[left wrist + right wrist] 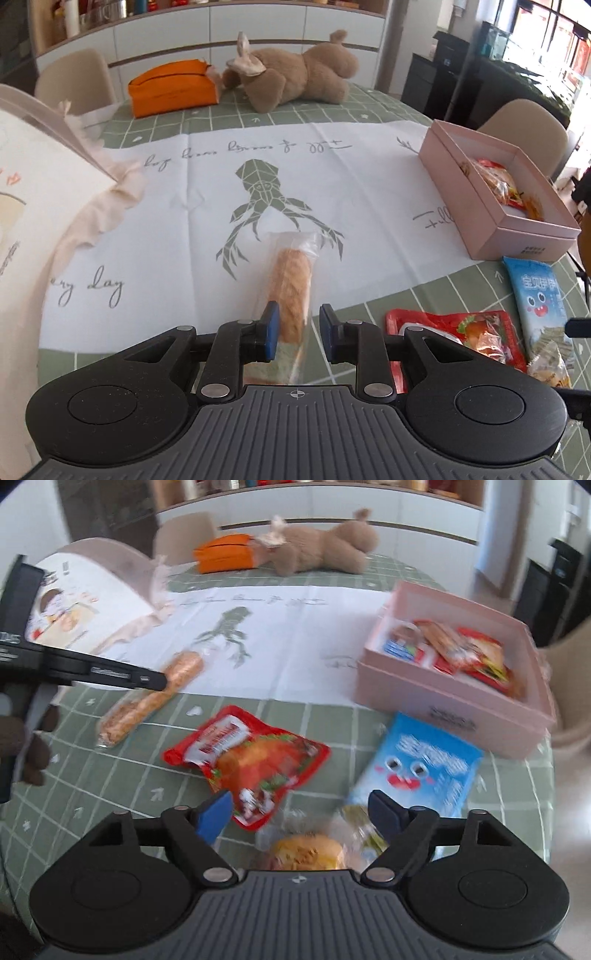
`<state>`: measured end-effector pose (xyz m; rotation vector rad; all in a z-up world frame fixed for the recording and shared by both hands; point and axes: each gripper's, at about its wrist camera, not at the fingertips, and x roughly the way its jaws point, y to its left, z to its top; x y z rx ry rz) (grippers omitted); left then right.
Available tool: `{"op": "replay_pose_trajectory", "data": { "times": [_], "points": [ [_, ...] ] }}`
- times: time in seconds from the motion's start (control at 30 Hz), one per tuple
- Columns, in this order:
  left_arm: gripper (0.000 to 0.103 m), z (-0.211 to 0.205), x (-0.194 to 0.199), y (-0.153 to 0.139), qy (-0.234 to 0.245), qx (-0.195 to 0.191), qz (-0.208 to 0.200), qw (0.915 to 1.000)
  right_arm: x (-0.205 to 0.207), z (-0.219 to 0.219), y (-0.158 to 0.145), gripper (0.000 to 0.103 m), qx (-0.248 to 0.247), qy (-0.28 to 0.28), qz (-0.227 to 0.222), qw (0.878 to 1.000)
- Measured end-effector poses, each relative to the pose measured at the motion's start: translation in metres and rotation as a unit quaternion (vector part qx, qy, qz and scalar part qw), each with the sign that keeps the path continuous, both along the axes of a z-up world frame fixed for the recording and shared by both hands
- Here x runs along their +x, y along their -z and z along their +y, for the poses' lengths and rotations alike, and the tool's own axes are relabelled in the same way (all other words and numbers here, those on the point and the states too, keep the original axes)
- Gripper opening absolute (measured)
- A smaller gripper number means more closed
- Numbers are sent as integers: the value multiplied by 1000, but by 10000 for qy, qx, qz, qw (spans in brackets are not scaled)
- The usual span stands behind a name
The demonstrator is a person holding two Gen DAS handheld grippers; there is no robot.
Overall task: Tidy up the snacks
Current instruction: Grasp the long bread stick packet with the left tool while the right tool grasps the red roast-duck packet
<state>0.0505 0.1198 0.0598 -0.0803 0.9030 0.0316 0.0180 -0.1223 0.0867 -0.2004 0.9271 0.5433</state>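
A long bread stick in a clear wrapper (pixel 291 288) lies on the table between the fingers of my left gripper (pixel 297 326), whose jaws are open around it with a gap on the right side. It also shows in the right wrist view (pixel 155 698). My right gripper (pixel 301 812) is open and empty above a round bun in a clear wrapper (pixel 306 853). A red snack packet (pixel 247 764) and a blue snack packet (pixel 421 768) lie just ahead of it. A pink box (pixel 443 701) holding several snack packets stands at the right.
A brown plush toy (pixel 295 77) and an orange pouch (pixel 171 88) lie at the table's far side. A cream cloth bag (pixel 44 206) sits at the left. Beige chairs (pixel 524 129) stand around the table. The table edge is close on the right.
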Motion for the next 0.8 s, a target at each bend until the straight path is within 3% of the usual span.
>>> {"op": "replay_pose_trajectory", "data": {
  "times": [0.13, 0.3, 0.37, 0.43, 0.8],
  "points": [
    [28, 5, 3, -1, -20, -185, 84, 9998, 20, 32, 6, 84, -175, -654, 30, 9977],
    [29, 7, 0, -1, -21, -25, 216, 9998, 45, 70, 35, 88, -277, -998, 241, 9943],
    [38, 10, 1, 3, -44, 7, 314, 9995, 53, 81, 45, 88, -428, -974, 264, 9940],
    [44, 13, 1, 6, -43, -8, 380, 9993, 56, 88, 53, 96, -580, -897, 130, 9942],
    [40, 8, 2, 22, 116, 55, 581, 9982, 57, 81, 57, 103, -389, -426, 153, 9982]
  ]
}}
